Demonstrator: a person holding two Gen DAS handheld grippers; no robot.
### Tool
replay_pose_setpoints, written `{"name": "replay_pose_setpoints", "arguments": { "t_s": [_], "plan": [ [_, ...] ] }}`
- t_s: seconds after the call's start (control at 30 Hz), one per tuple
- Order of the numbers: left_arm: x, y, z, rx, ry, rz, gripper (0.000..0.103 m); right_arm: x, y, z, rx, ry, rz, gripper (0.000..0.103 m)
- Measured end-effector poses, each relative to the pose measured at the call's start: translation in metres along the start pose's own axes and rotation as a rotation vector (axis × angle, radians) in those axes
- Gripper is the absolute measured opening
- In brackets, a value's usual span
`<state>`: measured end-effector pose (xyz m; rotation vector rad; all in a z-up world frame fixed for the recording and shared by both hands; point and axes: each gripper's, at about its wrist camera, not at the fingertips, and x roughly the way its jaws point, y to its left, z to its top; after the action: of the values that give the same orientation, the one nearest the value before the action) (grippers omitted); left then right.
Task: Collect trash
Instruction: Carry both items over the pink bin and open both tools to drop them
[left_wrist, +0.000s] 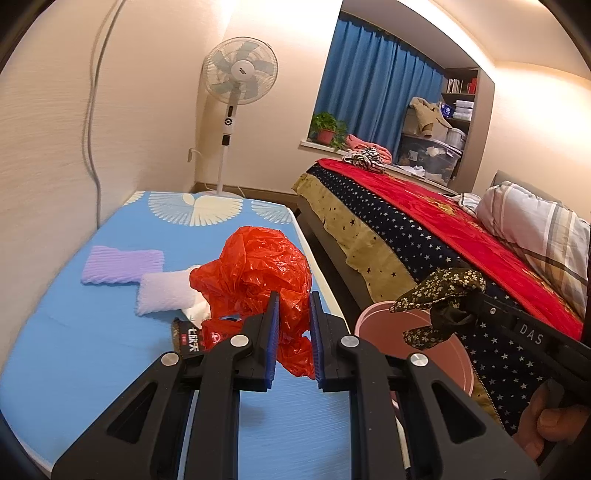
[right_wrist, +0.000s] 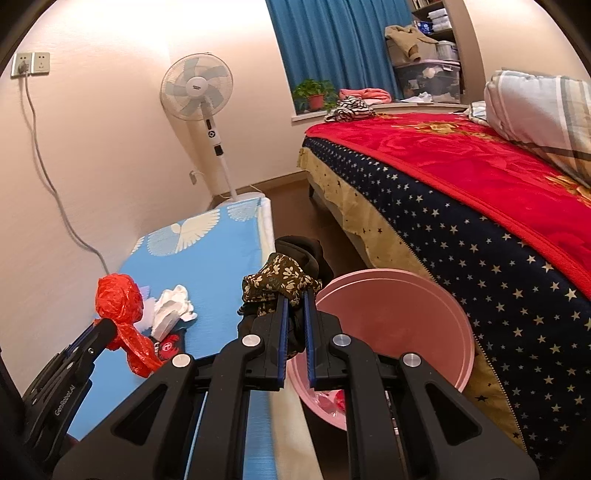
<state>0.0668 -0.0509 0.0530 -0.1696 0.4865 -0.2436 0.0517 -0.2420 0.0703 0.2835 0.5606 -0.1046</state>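
Collecting is midway: pink bin (right_wrist: 388, 332) waits right of the blue bench (left_wrist: 92, 332), left tongs (left_wrist: 293, 310) nipped on a red bag (left_wrist: 258, 269), right tongs (right_wrist: 295, 306) pinching floral cloth (right_wrist: 280, 280), both needing release over it.

Both wrist cams face fwd, close over blue table (left_wrist: 110, 332); share table (right_wrist: 221, 251), fan (left_wrist: 240, 74), bed (right_wrist: 480, 184).

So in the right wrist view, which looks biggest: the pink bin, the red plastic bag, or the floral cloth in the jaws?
As they appear in the right wrist view:
1. pink bin, clearly largest.
2. and 3. red plastic bag and floral cloth look about alike; the cloth is partly hidden, so I won't rank them.
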Motion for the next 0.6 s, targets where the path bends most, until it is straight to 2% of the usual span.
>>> {"name": "replay_pose_setpoints", "arguments": {
  "t_s": [0.6],
  "plan": [
    [0.032, -0.036, -0.005, 0.048, 0.023, -0.094, 0.015, 0.007, -0.032, 0.006, 0.056, -0.018, -0.128, 0.008]
  ]
}}
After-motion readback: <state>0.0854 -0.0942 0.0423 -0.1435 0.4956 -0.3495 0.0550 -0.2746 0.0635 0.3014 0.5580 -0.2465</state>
